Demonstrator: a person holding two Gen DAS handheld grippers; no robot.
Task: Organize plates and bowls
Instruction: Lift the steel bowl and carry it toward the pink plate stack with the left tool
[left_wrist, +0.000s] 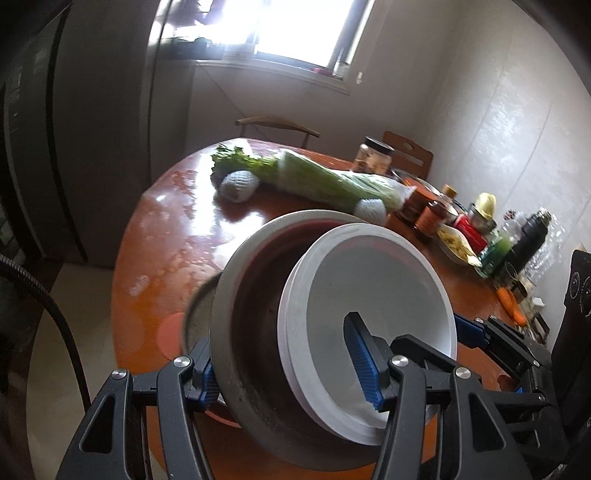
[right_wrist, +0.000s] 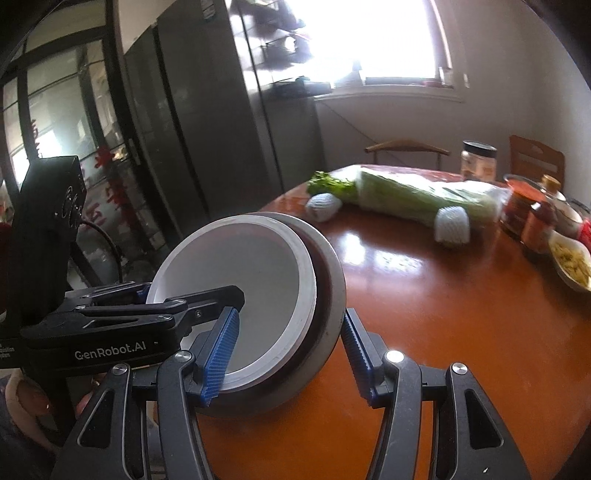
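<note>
A grey bowl (left_wrist: 251, 354) with white plates (left_wrist: 373, 295) nested in it hangs tilted on edge above the round orange-brown table (left_wrist: 155, 236). My left gripper (left_wrist: 284, 365) is shut on this stack, one blue pad on the bowl's outside and the other on the top white plate. My right gripper (right_wrist: 288, 350) is shut on the same stack from the other side, with one pad on the white plate (right_wrist: 236, 273) and one against the grey bowl (right_wrist: 328, 280). In the right wrist view the left gripper (right_wrist: 184, 297) comes in from the left.
A dull metal dish (left_wrist: 195, 310) lies on the table under the stack. A bagged cabbage (right_wrist: 424, 195), greens and two foam-netted fruits lie farther back. Jars, bottles and food bowls (left_wrist: 458, 243) crowd the right side. Chairs stand behind the table, with tall dark cabinets on the left.
</note>
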